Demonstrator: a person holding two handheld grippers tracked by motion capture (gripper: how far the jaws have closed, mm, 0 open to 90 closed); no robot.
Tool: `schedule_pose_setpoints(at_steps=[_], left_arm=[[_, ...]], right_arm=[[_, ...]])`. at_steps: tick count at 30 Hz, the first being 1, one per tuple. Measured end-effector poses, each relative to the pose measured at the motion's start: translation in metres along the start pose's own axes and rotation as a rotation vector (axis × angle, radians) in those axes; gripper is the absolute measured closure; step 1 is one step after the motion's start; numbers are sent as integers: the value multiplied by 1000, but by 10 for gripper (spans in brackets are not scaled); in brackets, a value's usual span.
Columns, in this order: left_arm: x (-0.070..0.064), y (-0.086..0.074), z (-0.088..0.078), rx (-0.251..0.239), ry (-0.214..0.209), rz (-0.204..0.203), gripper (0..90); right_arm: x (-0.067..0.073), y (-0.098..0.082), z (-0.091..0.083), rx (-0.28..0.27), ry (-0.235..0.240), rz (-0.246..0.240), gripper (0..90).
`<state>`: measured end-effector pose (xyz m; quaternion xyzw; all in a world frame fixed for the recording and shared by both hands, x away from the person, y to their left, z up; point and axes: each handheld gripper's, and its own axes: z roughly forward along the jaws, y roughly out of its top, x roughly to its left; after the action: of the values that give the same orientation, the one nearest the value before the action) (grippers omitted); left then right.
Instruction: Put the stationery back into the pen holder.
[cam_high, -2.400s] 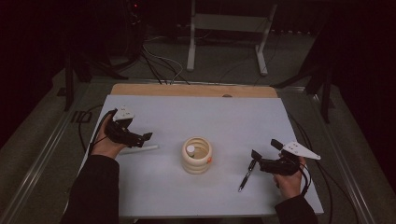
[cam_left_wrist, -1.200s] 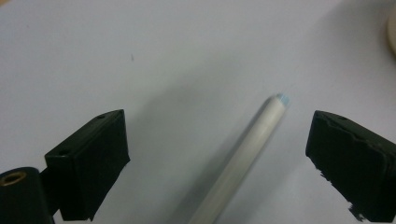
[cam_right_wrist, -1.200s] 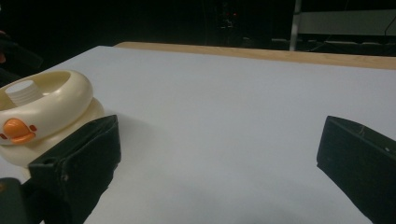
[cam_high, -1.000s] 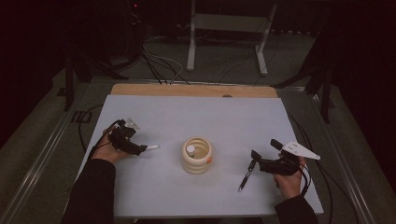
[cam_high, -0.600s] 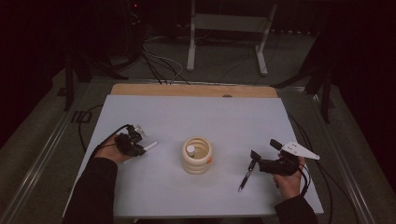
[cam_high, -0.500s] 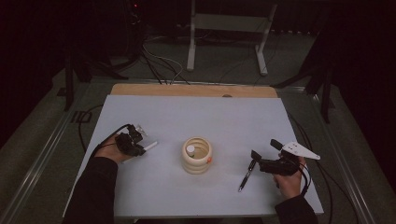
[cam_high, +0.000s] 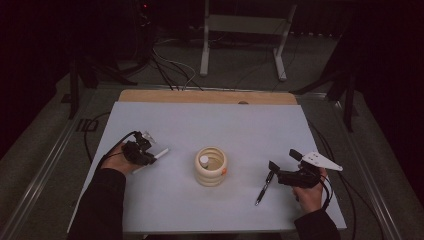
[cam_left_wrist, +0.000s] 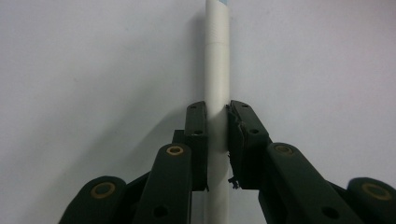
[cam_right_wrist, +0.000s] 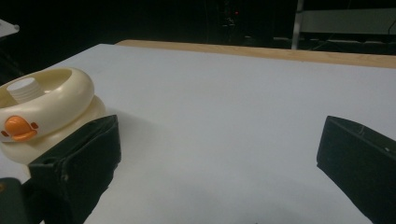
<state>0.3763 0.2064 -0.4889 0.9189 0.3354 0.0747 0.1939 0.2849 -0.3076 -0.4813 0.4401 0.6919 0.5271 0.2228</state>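
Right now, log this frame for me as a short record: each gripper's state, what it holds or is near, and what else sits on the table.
left gripper: shut on the white pen, which lies on the table; its jaws have just closed
right gripper: open, nothing between the jaws
black pen: flat on the table, just left of the right gripper in the high view
cream holder: mid-table, ringed walls, small orange mark on its side
white cap: inside the cream holder
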Motion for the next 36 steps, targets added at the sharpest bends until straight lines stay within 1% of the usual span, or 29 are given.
schedule_pose_setpoints(at_steps=[3, 4, 5, 11, 14, 18, 19, 22, 24, 27, 31, 33, 36], left_arm=[[2, -1, -5, -34, 38, -24, 793], [2, -1, -5, -34, 38, -24, 793], [2, -1, -7, -49, 56, -34, 793], [5, -1, -15, -91, 72, -67, 793], [5, -1, -19, -124, 82, -87, 793], [3, 1, -22, -154, 97, -99, 792], [2, 2, -22, -162, 100, -106, 793], [1, 3, -23, -172, 104, -109, 792], [1, 3, -24, -188, 109, -125, 793], [0, 5, -25, -202, 117, -135, 792], [-1, 7, -27, -237, 112, -157, 793], [-2, 9, -28, -243, 117, -159, 793], [-4, 11, -31, -269, 110, -168, 793]], right_arm=[[0, 0, 0, 0, 1, -1, 0], [0, 0, 0, 0, 1, -1, 0], [0, 0, 0, 0, 1, 0, 0], [0, 0, 0, 2, 1, 0, 0], [0, 0, 0, 2, 1, 1, 0], [0, 0, 0, 0, 0, 1, 0], [0, 0, 0, 0, 1, 2, 0], [0, 0, 0, 0, 0, 1, 0], [0, 0, 0, 0, 0, 1, 0], [0, 0, 0, 0, 1, 1, 0], [0, 0, -1, -1, 0, 2, 0], [0, 0, -1, -1, 0, 2, 0], [0, 0, -1, -1, 0, 3, 0]])
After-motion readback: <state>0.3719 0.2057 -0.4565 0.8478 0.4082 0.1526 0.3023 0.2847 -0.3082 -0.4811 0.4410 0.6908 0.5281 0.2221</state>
